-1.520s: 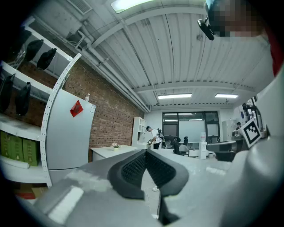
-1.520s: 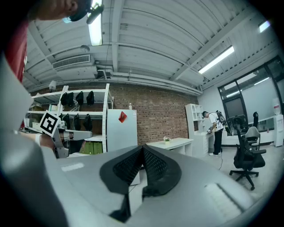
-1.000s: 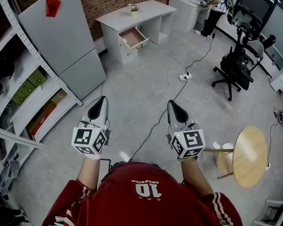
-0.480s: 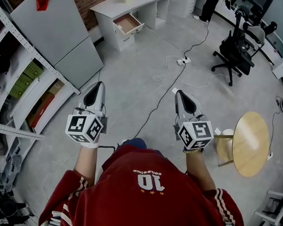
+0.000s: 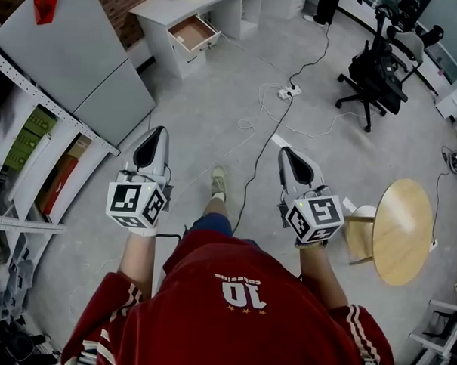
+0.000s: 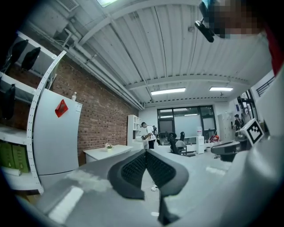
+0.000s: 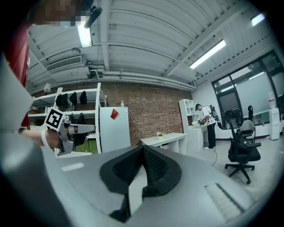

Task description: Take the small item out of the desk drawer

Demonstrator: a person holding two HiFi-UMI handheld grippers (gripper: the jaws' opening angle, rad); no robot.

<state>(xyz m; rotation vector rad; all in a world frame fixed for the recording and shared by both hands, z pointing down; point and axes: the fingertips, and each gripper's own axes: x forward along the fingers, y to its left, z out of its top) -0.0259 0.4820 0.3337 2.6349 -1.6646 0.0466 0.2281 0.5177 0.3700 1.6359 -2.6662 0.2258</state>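
Observation:
The white desk point(image 5: 170, 3) stands far off at the top of the head view, its drawer point(image 5: 193, 33) pulled open. The drawer's inside looks brownish; no small item can be made out at this distance. My left gripper point(image 5: 156, 132) and right gripper point(image 5: 287, 152) are held side by side at waist height over the bare floor, both pointing level toward the desk. Each is shut with nothing between the jaws. The left gripper view has its jaws point(image 6: 145, 152) meeting and the desk point(image 6: 108, 152) far behind. The right gripper view has its jaws point(image 7: 143, 147) together below the desk point(image 7: 166, 139).
A grey cabinet point(image 5: 83, 54) and open shelving point(image 5: 33, 150) line the left side. Cables and a power strip point(image 5: 285, 91) cross the floor toward the desk. A black office chair point(image 5: 373, 74) stands at right, a round wooden table point(image 5: 402, 231) beside my right hand. A person point(image 7: 207, 125) stands at the back.
The person holding the grippers has walked toward the desk; a shoe now shows ahead between the grippers. The desk has slid up and left in the head view. Both grippers stay shut.

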